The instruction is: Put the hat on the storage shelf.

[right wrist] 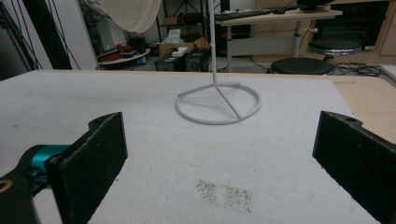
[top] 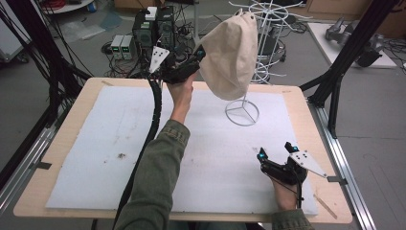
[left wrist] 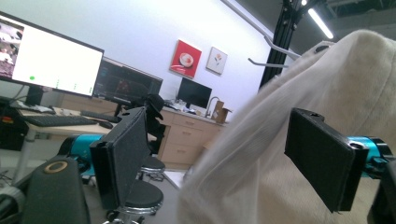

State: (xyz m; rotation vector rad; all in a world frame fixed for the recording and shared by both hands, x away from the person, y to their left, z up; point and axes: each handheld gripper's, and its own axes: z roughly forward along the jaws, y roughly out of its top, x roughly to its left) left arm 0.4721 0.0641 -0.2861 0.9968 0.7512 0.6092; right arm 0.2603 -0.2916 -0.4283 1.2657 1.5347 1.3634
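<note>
Bag [top: 230, 55] hung high on stand [top: 242, 112], left gripper [top: 194, 60] raised beside it, jaws spread, one against the cloth. Right gripper [top: 277, 155] low, near stand base, jaws spread, idle. Next, probably: closing on cloth, lifting clear of hook.

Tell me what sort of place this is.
Most likely a robotics lab or data-collection workspace: a table framed by black rails, computers and tangled cables on the floor behind it, and desks with monitors along the wall.
</note>
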